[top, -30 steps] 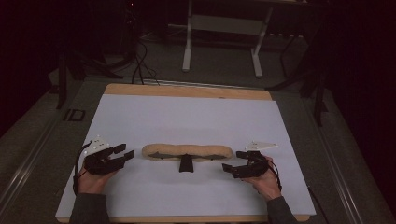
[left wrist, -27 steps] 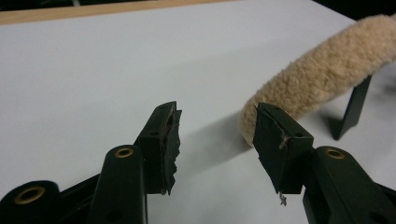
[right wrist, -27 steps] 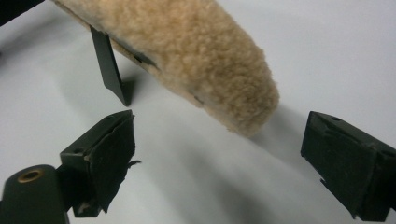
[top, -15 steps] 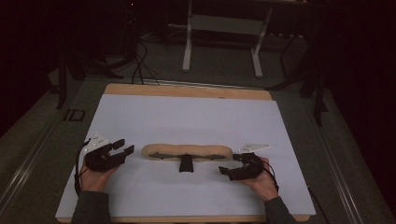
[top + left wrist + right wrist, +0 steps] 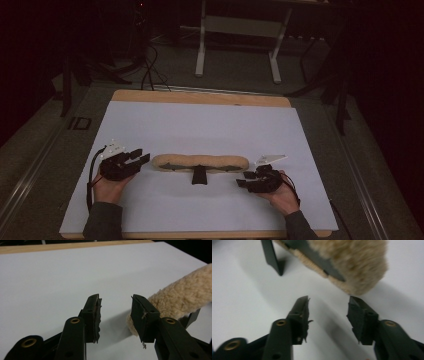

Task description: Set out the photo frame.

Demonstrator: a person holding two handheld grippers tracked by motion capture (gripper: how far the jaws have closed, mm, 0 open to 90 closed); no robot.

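Note:
A long tan fleece roll [image 5: 200, 161] lies across the white sheet [image 5: 200, 125], with a black tab [image 5: 199, 176] sticking out at its middle. My left gripper [image 5: 142, 156] rests just off its left end. In the left gripper view the left gripper [image 5: 116, 302] is open, and the fleece roll [image 5: 185, 297] lies beside its right jaw, outside the gap. My right gripper [image 5: 241, 182] sits near the roll's right end. In the right gripper view the right gripper [image 5: 329, 303] is open, just short of the fleece roll [image 5: 352, 262]. Both pairs of jaws have just been closing, with nothing between them.
The white sheet covers a wooden board [image 5: 200, 97] whose far edge shows. Beyond it stand a metal table frame [image 5: 240, 40] and floor cables [image 5: 150, 65] in a dark room. A black strip [image 5: 272, 257] runs under the fleece.
The right gripper has edged slightly left toward the roll's end. The left hand and the roll stay where they were.

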